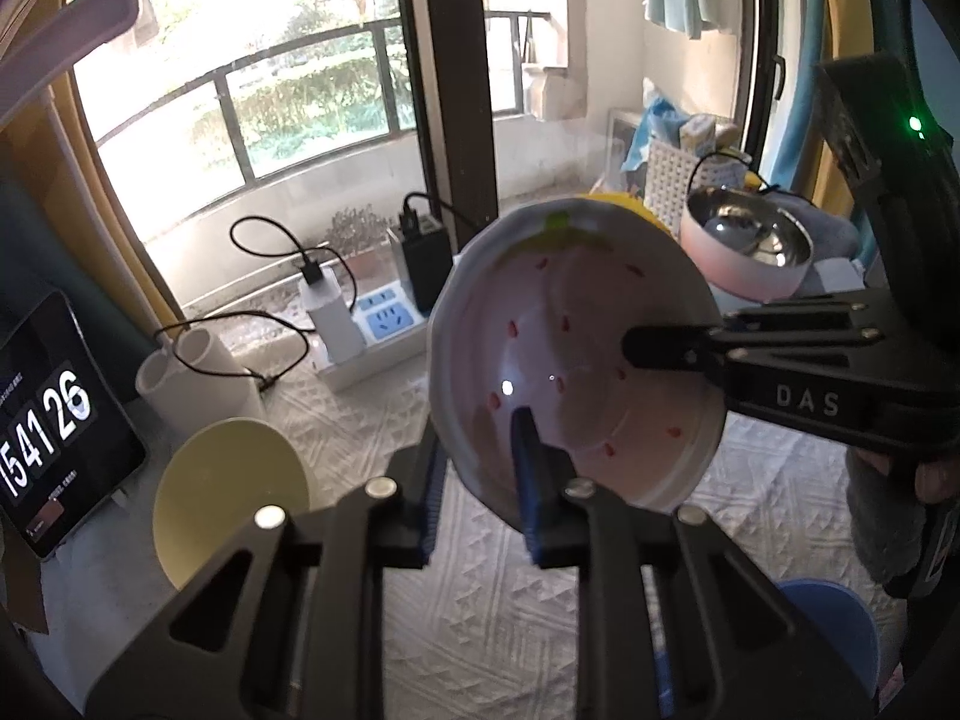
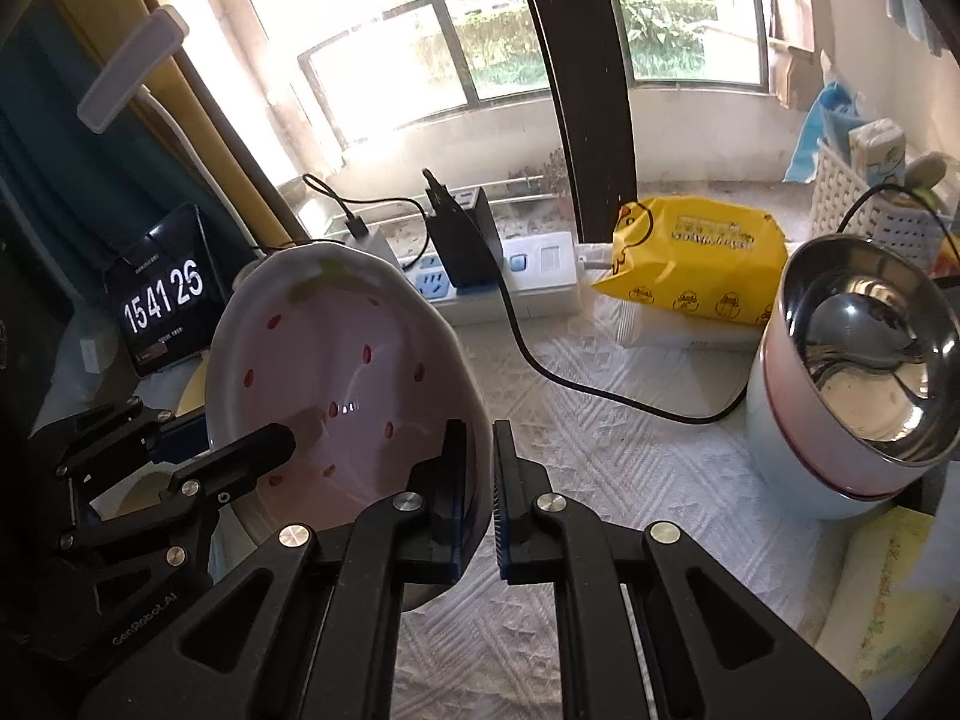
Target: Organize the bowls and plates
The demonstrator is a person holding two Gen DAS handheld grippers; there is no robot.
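Note:
A white bowl with a pink strawberry pattern hangs tilted above the table, and both grippers hold it. My left gripper is shut on its near rim in the left wrist view, one blue pad inside and one outside. My right gripper is shut on the opposite rim, with one finger lying inside the bowl. A pale yellow-green bowl rests on the cloth below, to the left. Steel-lined pink and white bowls stand stacked to the right.
A tablet showing a clock leans at the left. A power strip with chargers and cables lies along the window sill. Also here are white cups, a yellow wipes pack, a white basket and a blue bowl.

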